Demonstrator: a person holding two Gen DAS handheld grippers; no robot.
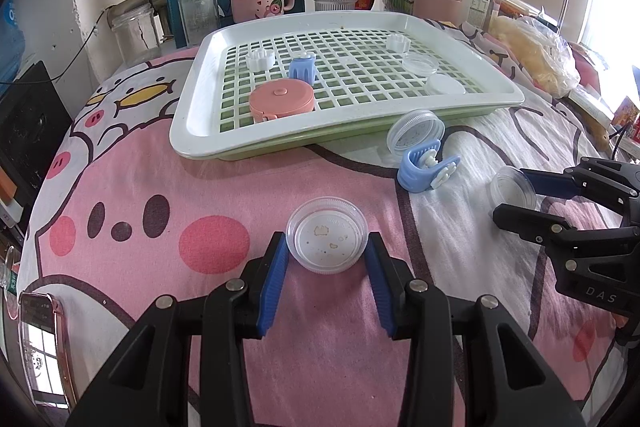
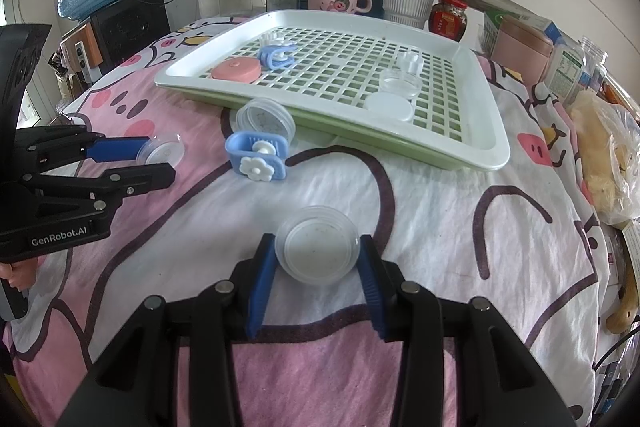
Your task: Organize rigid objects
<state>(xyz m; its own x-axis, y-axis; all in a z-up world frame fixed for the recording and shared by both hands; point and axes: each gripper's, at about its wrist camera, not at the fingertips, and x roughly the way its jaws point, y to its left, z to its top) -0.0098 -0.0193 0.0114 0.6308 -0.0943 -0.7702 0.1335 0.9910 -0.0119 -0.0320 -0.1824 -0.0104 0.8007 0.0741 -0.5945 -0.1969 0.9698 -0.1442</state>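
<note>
Both tongs grip round clear lids on the cloth: left tongs [image 1: 327,251] one lid [image 1: 327,241]; right tongs [image 2: 318,247] another [image 2: 317,250].

— What do my grippers look like on your screen?

— I see the left gripper [image 1: 327,253] has matte black angular arms with round silver screws at the joints, and ribbed blue pads [image 1: 274,287] inside the fingers. From the side it has white letters "GenRobot.AI".

— And the other?

— My right gripper [image 2: 319,251] is the same: black, silver screws, blue ribbed pads [image 2: 260,287]. Its side shows "DAS".
</note>
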